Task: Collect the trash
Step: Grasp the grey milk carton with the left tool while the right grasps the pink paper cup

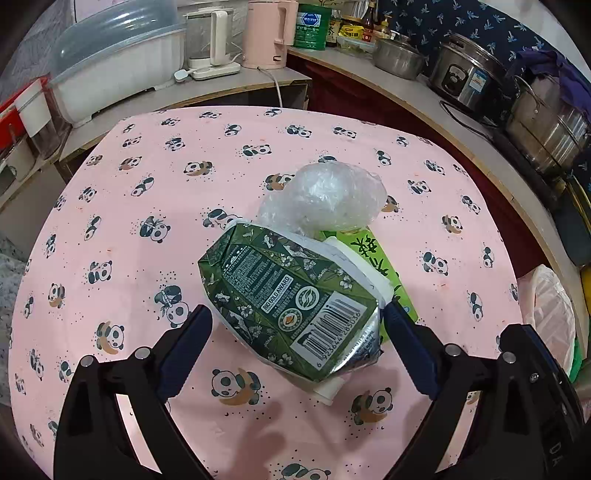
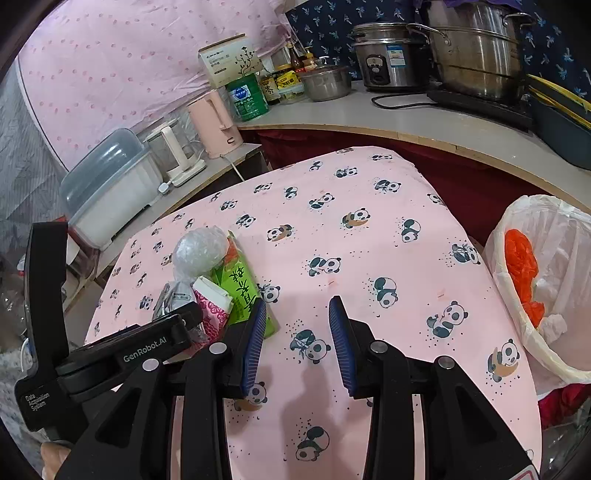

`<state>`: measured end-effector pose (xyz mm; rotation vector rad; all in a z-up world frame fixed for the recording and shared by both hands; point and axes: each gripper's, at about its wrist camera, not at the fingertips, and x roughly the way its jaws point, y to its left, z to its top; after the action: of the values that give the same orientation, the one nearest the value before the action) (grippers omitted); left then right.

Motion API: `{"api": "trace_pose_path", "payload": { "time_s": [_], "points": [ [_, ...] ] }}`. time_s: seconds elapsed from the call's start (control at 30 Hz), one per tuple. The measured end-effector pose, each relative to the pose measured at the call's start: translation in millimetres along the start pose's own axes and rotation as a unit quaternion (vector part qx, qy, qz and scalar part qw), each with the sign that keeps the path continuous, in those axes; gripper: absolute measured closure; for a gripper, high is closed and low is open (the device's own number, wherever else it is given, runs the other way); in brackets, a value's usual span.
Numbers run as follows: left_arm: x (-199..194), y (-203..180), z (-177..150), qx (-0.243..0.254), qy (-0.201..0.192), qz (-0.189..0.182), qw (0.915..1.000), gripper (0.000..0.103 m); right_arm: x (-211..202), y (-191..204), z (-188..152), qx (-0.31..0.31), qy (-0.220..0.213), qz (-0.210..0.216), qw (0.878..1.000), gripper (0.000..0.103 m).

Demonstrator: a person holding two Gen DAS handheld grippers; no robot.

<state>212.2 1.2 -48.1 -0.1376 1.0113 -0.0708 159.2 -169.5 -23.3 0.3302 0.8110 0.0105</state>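
A crushed dark green drink carton (image 1: 288, 299) lies on the pink panda tablecloth (image 1: 147, 192), on a light green carton (image 1: 373, 258), with a crumpled clear plastic bag (image 1: 325, 195) behind it. My left gripper (image 1: 297, 314) is open, its jaws on either side of the dark carton. In the right wrist view the same pile shows at the left: the plastic bag (image 2: 201, 249), the light green carton (image 2: 245, 291) and a pink-patterned carton (image 2: 212, 310). My right gripper (image 2: 297, 306) is open and empty above the cloth, right of the pile. The left gripper's body (image 2: 110, 350) is beside it.
A bin lined with a white bag (image 2: 554, 280) holding orange scraps stands off the table's right edge. Counters behind hold a pink kettle (image 1: 267, 33), a white dish box (image 1: 122, 70), a rice cooker (image 1: 469, 77) and steel pots (image 2: 476, 48).
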Motion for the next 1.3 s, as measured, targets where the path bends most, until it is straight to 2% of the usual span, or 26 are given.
{"api": "trace_pose_path", "payload": {
  "time_s": [0.13,0.37,0.53,0.6,0.67,0.8,0.87,0.9,1.0,1.1,1.27,1.3],
  "points": [
    [-3.6,11.0,-3.1,-0.014,-0.001,-0.023,0.9996,0.013,3.9,1.4,-0.7,-0.002,0.003,-0.001,1.0,0.068],
    [0.4,8.5,-0.2,-0.021,0.001,-0.017,0.9996,0.013,7.1,4.2,-1.0,-0.002,0.006,-0.001,1.0,0.068],
    [1.4,18.1,1.5,-0.031,0.005,-0.029,0.9991,0.016,6.6,9.8,0.7,-0.009,0.004,0.001,1.0,0.068],
    [-4.2,22.2,0.5,-0.027,0.0,-0.038,0.9989,0.026,7.0,11.5,1.1,-0.01,0.004,0.002,1.0,0.068],
    [-11.1,24.1,-0.1,-0.015,-0.001,-0.049,0.9987,0.041,7.8,13.5,0.8,-0.009,0.005,0.004,1.0,0.068],
    [-23.7,22.4,-1.6,0.002,-0.01,-0.059,0.9982,0.056,8.0,22.2,-1.1,-0.013,0.006,0.01,1.0,0.068],
    [-31.2,25.0,-2.3,0.006,-0.015,-0.07,0.9974,0.075,6.9,27.5,-2.5,-0.018,0.007,0.014,1.0,0.068],
    [-33.4,27.1,-2.2,0.005,-0.013,-0.077,0.9969,0.079,6.4,30.3,-3.6,-0.02,0.007,0.015,1.0,0.068],
    [-37.9,37.4,-5.8,0.003,-0.008,-0.078,0.9969,0.079,5.0,38.0,-6.7,-0.024,0.009,0.02,0.999,0.068],
    [-40.5,50.9,-11.8,0.0,-0.012,-0.068,0.9976,0.073,5.4,45.9,-10.5,-0.029,0.012,0.025,0.999,0.068],
    [-46.7,72.8,-19.6,-0.011,-0.017,-0.037,0.9991,0.051,6.5,58.8,-16.2,-0.037,0.016,0.032,0.999,0.068],
    [-46.8,77.5,-21.1,-0.015,-0.014,-0.031,0.9993,0.05,6.3,61.5,-17.4,-0.039,0.016,0.033,0.999,0.068]
  ]
}}
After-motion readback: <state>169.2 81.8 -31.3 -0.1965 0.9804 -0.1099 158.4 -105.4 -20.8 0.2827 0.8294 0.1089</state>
